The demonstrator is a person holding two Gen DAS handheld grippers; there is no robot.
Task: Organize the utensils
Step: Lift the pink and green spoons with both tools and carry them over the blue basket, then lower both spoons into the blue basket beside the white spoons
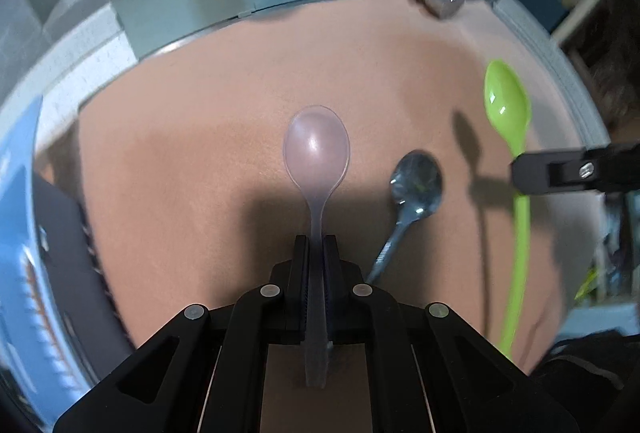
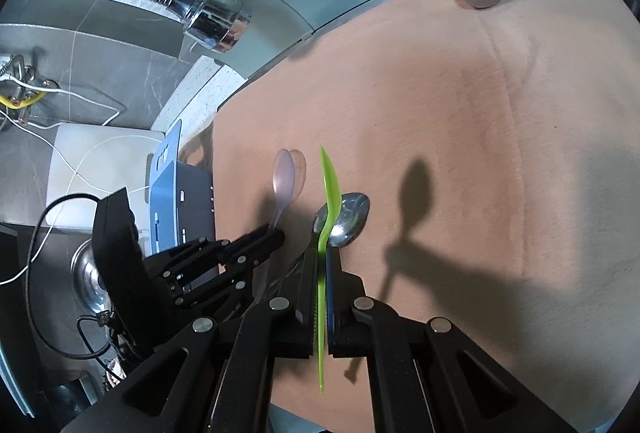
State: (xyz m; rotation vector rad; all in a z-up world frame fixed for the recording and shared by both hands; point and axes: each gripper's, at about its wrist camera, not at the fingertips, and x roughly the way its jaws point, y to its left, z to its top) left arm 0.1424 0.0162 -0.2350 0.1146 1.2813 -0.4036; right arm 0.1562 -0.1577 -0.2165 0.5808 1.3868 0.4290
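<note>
Left wrist | left gripper (image 1: pixel 316 245) steep-down, jaws clamp clear spoon (image 1: pixel 317 153) | right gripper (image 2: pixel 320 265) clamps green spoon (image 2: pixel 330 189)

My left gripper (image 1: pixel 316 245) is pointing steeply down, jaws clamped tight w/ barely a gap, pinching the handle of the translucent spoon (image 1: pixel 317 153) so the bowl sticks out straight ahead of the fingers. Right gripper (image 2: pixel 320 257) is angled down too, a bit less steep, jaws also squeezed together, on the stem of the green spoon (image 2: pixel 329 193), gripped edge-on. From the right cam I can see the left gripper just beside mine on the left, tips close but not touching; from the left cam the right one pokes in at the right edge
</note>
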